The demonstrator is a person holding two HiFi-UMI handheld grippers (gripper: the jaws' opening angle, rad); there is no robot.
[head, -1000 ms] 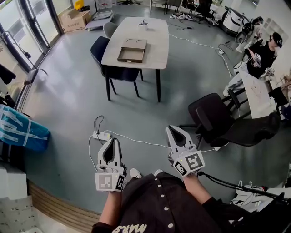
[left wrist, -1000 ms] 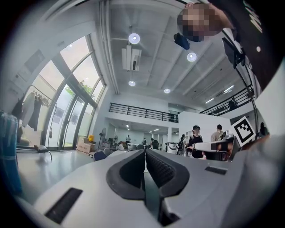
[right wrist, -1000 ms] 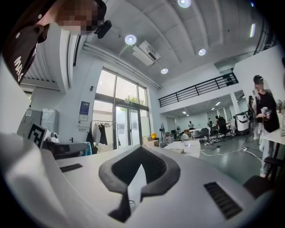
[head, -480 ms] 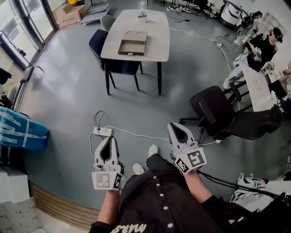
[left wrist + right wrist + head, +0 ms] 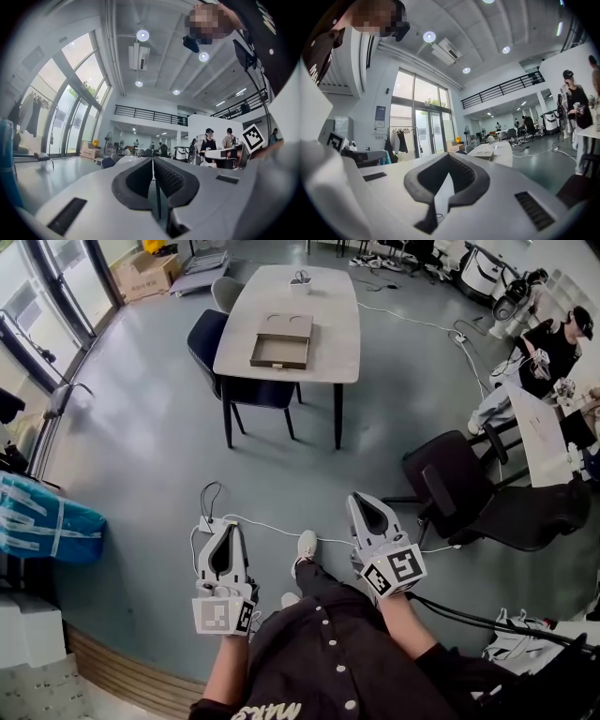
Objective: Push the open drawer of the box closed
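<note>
Since a second ago one shoe [image 5: 307,542] has swung forward on the grey floor [image 5: 141,446]. The long pale counter [image 5: 328,334] sits a little further right in the head view. Both grippers have kept the same low, forward-pointing pose in front of the person's body.

The left gripper [image 5: 225,532] has its fingers [image 5: 171,180] pressed together at the tips, with nothing between them. The right gripper [image 5: 364,507] is the same, pads meeting at the tips and empty.

The box [image 5: 287,329] lies flat on the counter, well apart from both grippers, straight ahead across open floor. It sits roughly between the lines of the two grippers, slightly nearer the left one's side. Neither is within reach, so the person probably has to walk up to the counter first.

The box's long axis runs along the counter's length, away from the person. Its drawer [image 5: 278,352] is pulled out at the near end, towards the person. Closing it would probably take a push away from the body, along that axis.

The box is brown, flat and shallow, like cardboard. Two round marks show on its top, but I cannot tell whether they are holes or dents. The drawer is an open tray with low walls, and it looks empty. In the right gripper view the box [image 5: 483,153] is only a small tan shape on the distant counter.

A dark chair [image 5: 211,338] is tucked in at the counter's left side. A white cable [image 5: 272,521] and power strip [image 5: 208,523] lie on the floor just ahead of the grippers.
</note>
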